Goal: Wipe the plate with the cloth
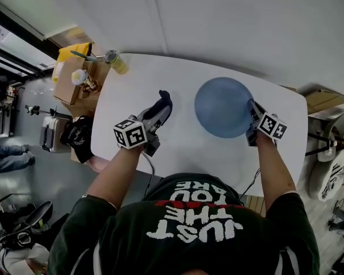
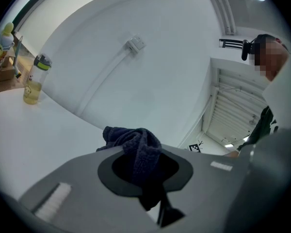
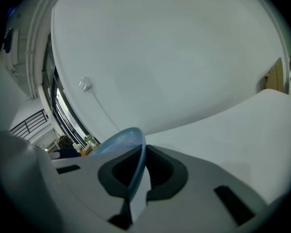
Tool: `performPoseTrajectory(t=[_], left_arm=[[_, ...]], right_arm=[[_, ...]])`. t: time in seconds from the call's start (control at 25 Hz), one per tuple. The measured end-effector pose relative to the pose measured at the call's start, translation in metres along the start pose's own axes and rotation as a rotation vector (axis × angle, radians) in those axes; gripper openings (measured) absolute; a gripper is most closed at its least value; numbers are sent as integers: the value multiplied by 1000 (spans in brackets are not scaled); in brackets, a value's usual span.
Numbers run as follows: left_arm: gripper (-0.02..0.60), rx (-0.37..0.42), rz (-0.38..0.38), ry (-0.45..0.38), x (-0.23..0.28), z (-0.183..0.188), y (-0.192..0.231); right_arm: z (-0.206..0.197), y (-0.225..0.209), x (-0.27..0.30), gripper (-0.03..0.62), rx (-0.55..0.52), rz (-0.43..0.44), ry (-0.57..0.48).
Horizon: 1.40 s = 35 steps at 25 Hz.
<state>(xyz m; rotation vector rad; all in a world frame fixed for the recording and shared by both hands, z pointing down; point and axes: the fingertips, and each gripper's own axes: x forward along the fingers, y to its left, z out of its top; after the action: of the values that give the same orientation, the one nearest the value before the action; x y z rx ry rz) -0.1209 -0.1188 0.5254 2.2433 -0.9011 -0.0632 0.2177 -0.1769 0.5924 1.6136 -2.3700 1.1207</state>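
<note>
the left gripper (image 2: 144, 171) is clamped on a bunched dark blue cloth (image 2: 136, 147). the right gripper (image 3: 138, 174) pinches the rim of the blue plate (image 3: 117, 142), tilted over the white table (image 1: 178, 145), near the cloth but not touching it. a bottle (image 1: 116, 62) of yellowish liquid stands at the table's far left corner.

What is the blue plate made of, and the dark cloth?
The plate looks like smooth matte plastic, maybe ceramic: even blue, thin rim. The cloth looks like soft terry or microfibre: dark navy, nubby looped surface, bunched folds.
</note>
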Motion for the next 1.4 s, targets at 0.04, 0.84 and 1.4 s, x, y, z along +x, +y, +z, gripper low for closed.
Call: performPoseTrajectory(t=[0.04, 0.84, 1.4], left_arm=[[49, -1, 5, 12, 1, -5, 2], [50, -16, 17, 72, 5, -37, 20], [50, 45, -70, 37, -37, 24, 38]], right_arm=[[-7, -7, 4, 14, -6, -15, 10], [-65, -44, 33, 134, -351, -166, 219], [4, 21, -37, 167, -265, -227, 3]])
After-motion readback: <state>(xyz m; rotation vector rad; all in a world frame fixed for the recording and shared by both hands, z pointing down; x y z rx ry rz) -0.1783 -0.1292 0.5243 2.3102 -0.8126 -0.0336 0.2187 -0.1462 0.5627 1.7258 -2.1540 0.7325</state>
